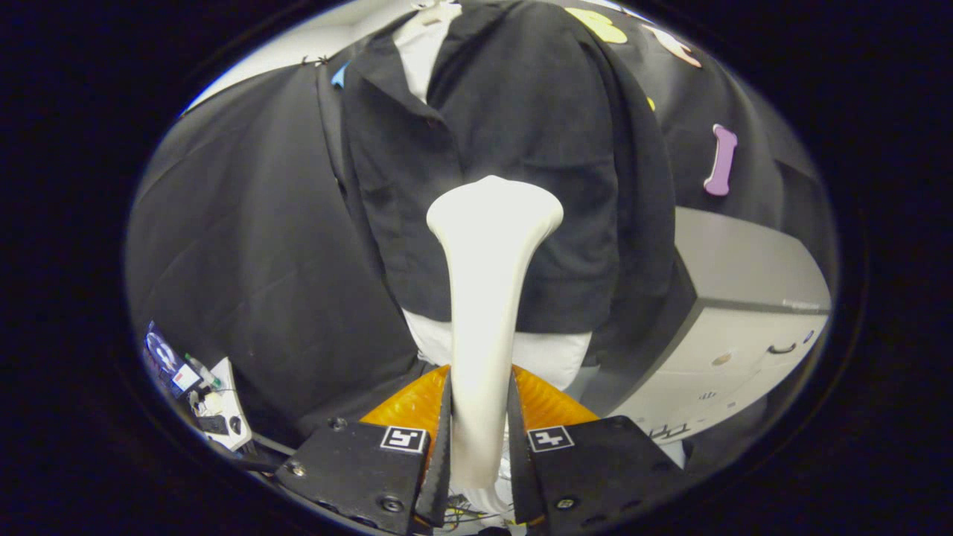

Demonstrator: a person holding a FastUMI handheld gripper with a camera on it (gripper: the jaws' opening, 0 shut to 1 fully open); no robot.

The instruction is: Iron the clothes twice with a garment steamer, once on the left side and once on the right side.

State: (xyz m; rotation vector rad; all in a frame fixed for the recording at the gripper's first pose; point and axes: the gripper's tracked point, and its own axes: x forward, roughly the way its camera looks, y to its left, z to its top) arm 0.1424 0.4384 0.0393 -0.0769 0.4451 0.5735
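Steamer [488, 298] clamped upright between the two fingers, handle low in the grip, flared head well ahead of them and reaching up toward the garment. Long axis straight out along the fingers, so wherever the gripper [480, 454] points, the head points too. Gripper closed on the handle from both sides, one finger pressing each flank (no gap to be seen on either side). Black shirt [514, 149] dead ahead, hung on a white form [547, 357], collar up top and hem just above where the white shows through. Head sitting over the lower middle of the shirt front, roughly on the centre line, a touch toward the right panel; contact or a small gap, can't tell from here. Looks like the start of a pass rather than the end of one, though which side's pass is hard to call. Next stroke presumably calls for running the head along one panel, keeping it facing the cloth. Pale cabinet [744, 313] off beyond the shirt on the right, a clutter of small gear [201, 394] low on the left.
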